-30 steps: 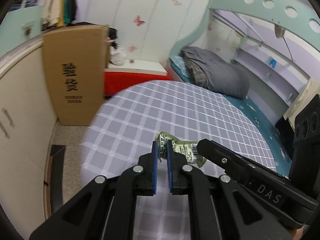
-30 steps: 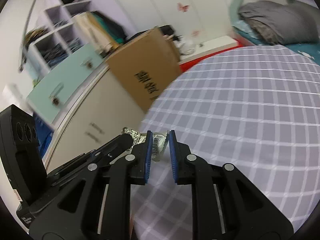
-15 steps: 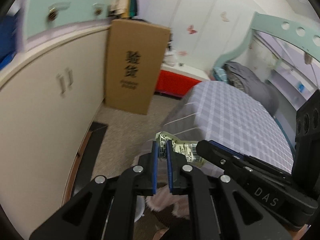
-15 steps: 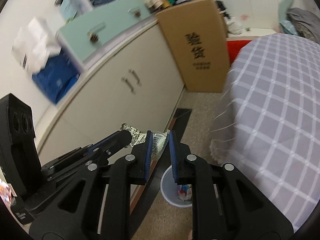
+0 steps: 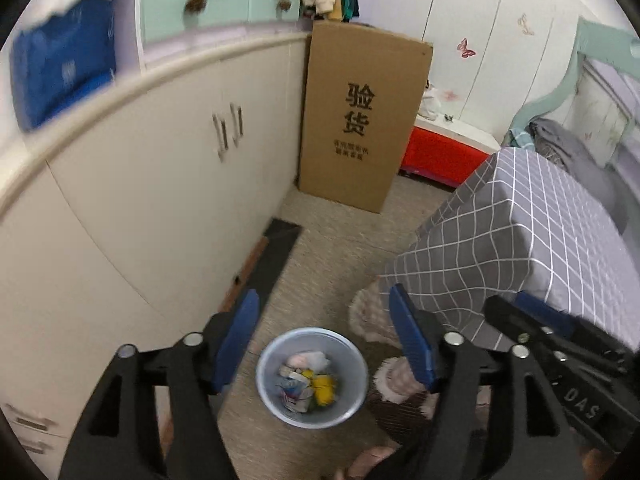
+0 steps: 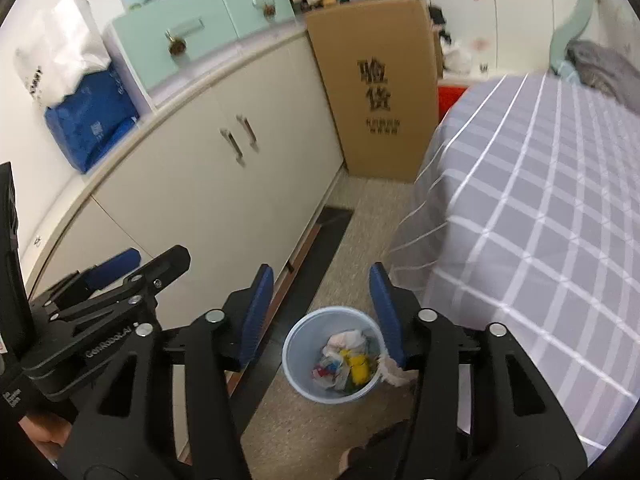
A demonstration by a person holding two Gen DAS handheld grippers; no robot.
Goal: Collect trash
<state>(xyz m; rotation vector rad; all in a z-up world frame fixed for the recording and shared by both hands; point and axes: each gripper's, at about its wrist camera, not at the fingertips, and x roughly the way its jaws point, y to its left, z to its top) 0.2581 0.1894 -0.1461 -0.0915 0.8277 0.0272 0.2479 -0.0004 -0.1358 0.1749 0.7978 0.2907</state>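
Both my grippers hang over the waste bin on the floor between cabinet and bed. Left gripper: fingers spread wide, holding nothing. Right gripper: likewise apart and empty. Crumpled wrappers lie inside the bin. Judgement: drop step complete; next calls for finding further litter, none visible here.

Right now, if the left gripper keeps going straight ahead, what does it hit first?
Probably the trash bin: it sits between the open left gripper fingers, with the way to it apparently free, though depth is unclear.
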